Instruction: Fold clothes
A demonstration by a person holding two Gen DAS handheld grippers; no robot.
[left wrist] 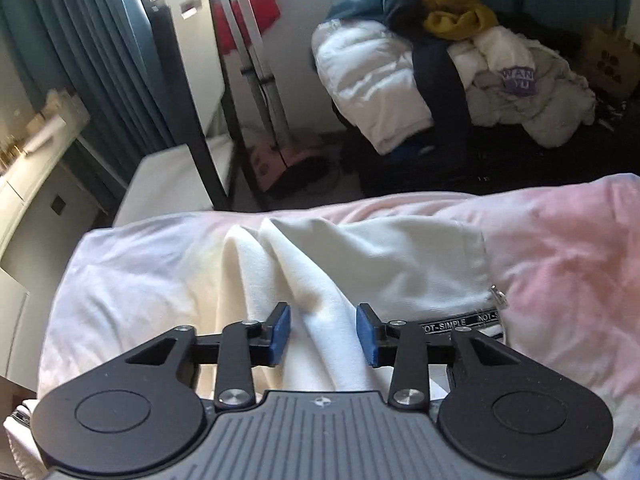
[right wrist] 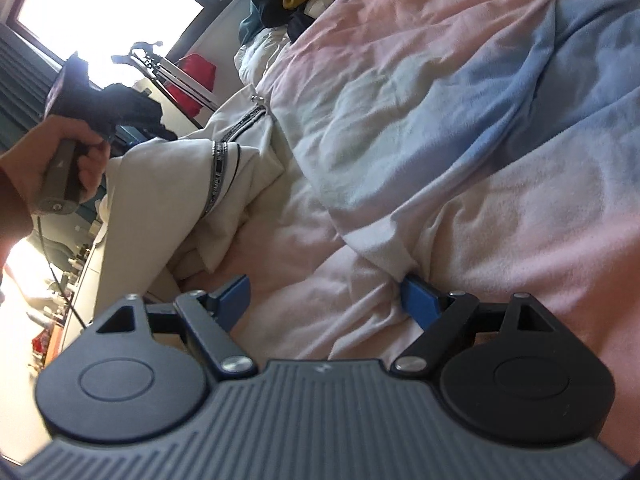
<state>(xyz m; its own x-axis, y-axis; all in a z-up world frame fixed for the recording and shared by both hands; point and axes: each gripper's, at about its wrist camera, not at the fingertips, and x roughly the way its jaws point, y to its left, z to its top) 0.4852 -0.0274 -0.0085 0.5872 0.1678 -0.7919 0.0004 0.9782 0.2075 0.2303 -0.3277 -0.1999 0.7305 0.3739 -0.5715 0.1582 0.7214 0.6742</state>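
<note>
A cream-white garment [left wrist: 360, 264] with a black "NOT-SIMPLE" printed band and a metal zipper pull lies crumpled on the pink and blue bedspread [left wrist: 560, 264]. My left gripper [left wrist: 323, 334] is open, its blue pads on either side of a raised fold of the garment. In the right wrist view the garment [right wrist: 224, 176] lies at the left, beyond my right gripper [right wrist: 325, 300]. My right gripper is open and empty, low over the bedspread [right wrist: 440, 128], with its right pad against a blanket fold. The hand holding the left gripper [right wrist: 56, 160] shows at far left.
A pile of clothes [left wrist: 460, 72] in white, yellow and dark colours lies past the bed's far edge. A metal rack [left wrist: 256, 80] with a red bag, teal curtains [left wrist: 88, 60] and a white counter [left wrist: 24, 184] stand at the left.
</note>
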